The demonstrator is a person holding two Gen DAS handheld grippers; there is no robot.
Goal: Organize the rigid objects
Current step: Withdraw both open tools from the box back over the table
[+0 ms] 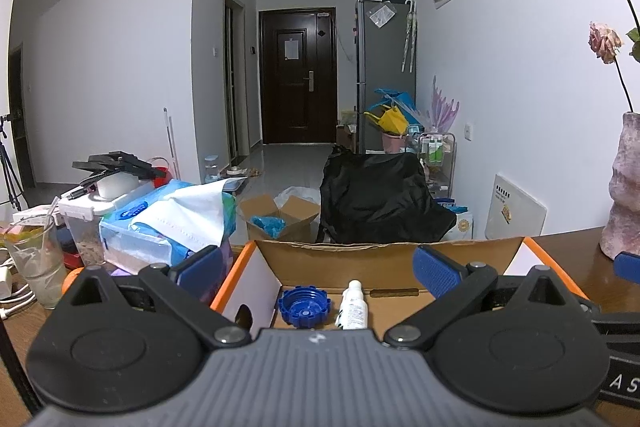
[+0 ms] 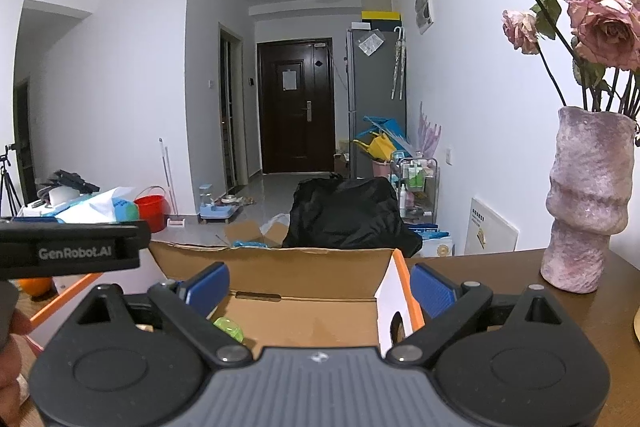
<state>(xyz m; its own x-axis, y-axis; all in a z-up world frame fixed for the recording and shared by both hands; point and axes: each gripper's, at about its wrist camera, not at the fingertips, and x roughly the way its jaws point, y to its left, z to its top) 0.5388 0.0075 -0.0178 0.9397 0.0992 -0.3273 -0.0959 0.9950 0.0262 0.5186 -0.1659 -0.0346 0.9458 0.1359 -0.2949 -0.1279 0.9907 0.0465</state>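
An open cardboard box with orange-edged flaps [image 1: 384, 267] sits on the brown table, seen also in the right wrist view [image 2: 304, 271]. Inside it lie a blue ribbed cap [image 1: 303, 307] and a small white bottle [image 1: 354, 306]. A light green object [image 2: 228, 327] lies in the box in the right wrist view. My left gripper [image 1: 320, 273] is open and empty, its blue pads spread above the box. My right gripper [image 2: 320, 287] is open and empty over the box's right end. The left gripper's black body [image 2: 68, 251] shows at the left of the right wrist view.
A pink vase with dried roses [image 2: 588, 199] stands on the table right of the box. Left of the box are a blue-and-white tissue pack [image 1: 172, 223], a glass [image 1: 36, 263], an orange [image 1: 72, 277] and a clear container [image 1: 84, 227]. Behind is a black-covered chair [image 1: 380, 199].
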